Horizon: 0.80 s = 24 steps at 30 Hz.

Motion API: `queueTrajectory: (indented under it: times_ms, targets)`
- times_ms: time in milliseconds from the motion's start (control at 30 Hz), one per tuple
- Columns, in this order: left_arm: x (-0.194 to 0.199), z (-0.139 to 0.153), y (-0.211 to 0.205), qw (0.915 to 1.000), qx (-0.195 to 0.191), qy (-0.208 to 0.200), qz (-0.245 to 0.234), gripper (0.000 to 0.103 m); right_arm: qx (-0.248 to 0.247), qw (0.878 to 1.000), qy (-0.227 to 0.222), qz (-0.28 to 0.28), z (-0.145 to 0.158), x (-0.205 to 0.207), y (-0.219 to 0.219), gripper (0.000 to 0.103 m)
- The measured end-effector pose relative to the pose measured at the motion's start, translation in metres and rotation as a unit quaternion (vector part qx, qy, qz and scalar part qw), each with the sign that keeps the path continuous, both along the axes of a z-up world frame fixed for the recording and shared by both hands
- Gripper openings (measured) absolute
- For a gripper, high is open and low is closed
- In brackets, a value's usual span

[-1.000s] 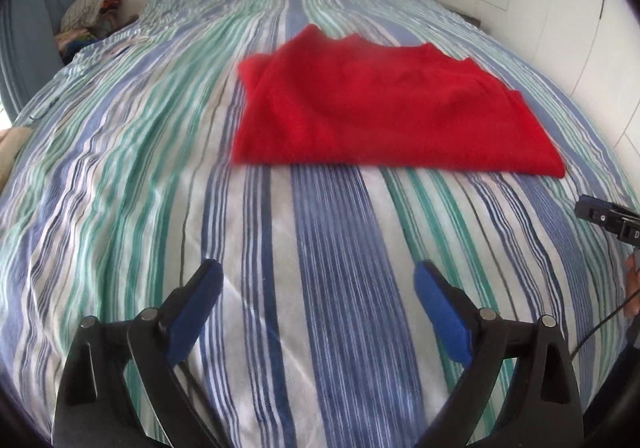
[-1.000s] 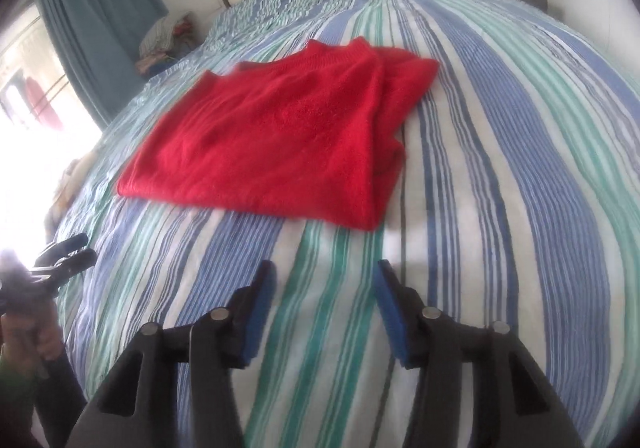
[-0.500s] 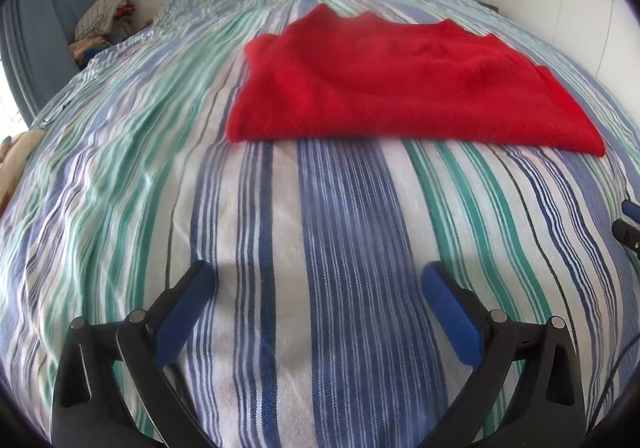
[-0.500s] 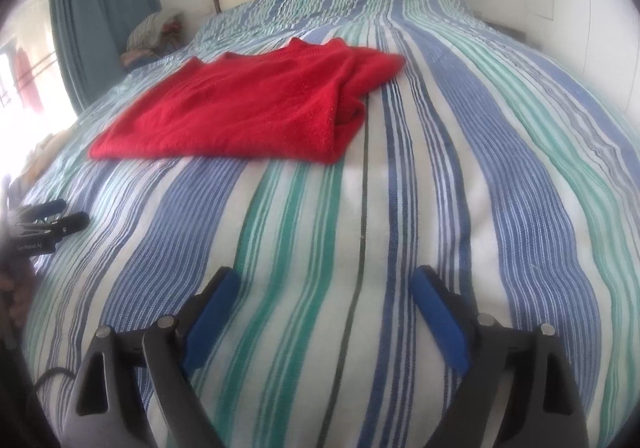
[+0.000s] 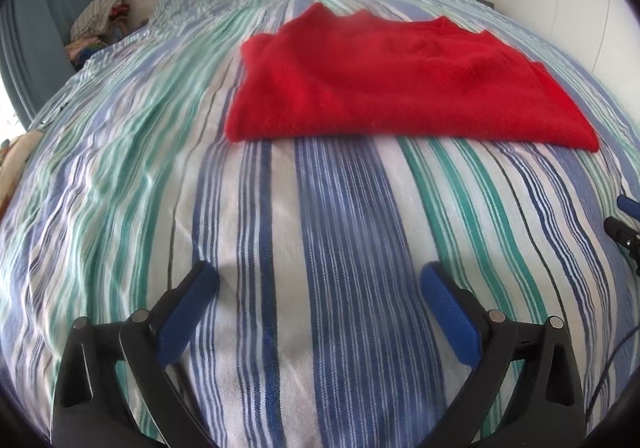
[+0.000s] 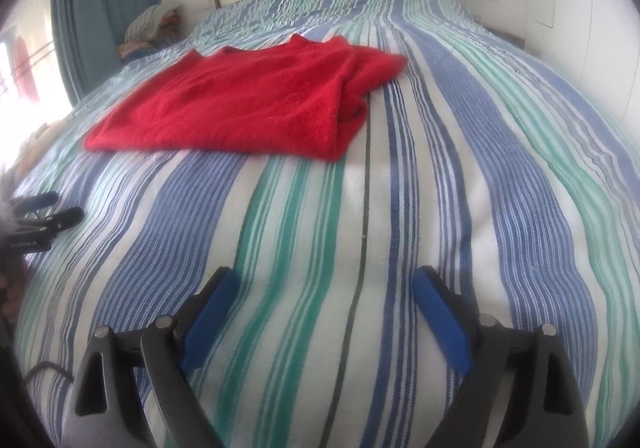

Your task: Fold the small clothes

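Lying folded, red garment point(image 5: 392, 88), striped bedspread point(image 5: 320, 228)

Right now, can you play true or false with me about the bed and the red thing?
1. The red garment lies on the striped bedspread. True.
2. The left gripper is pinching the red garment. False: its jaws are open, with only bedspread between them.
3. The right gripper is open and holds nothing. True.
4. The garment is bunched into a ball. False: it lies flat, folded over.
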<state>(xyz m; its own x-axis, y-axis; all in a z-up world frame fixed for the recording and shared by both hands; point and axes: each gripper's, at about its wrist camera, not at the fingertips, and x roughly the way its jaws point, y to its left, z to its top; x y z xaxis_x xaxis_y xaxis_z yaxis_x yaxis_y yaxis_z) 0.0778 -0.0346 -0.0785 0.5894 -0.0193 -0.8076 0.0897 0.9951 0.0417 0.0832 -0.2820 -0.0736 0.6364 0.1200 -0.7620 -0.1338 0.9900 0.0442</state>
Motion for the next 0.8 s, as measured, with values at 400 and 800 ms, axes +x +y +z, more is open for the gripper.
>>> queueTrajectory:
  times_ms: [400,800]
  targets:
    - [0.001,0.041,0.064,0.9949,-0.058,-0.082,0.016,0.102,0.084,0.996,0.007,-0.001,0.083,0.101,-0.036,0.088]
    - [0.008,0.037,0.092,0.9939,-0.061,-0.068,0.062,0.102,0.233,0.965,0.076,-0.098,0.011,0.200,-0.048,0.009]
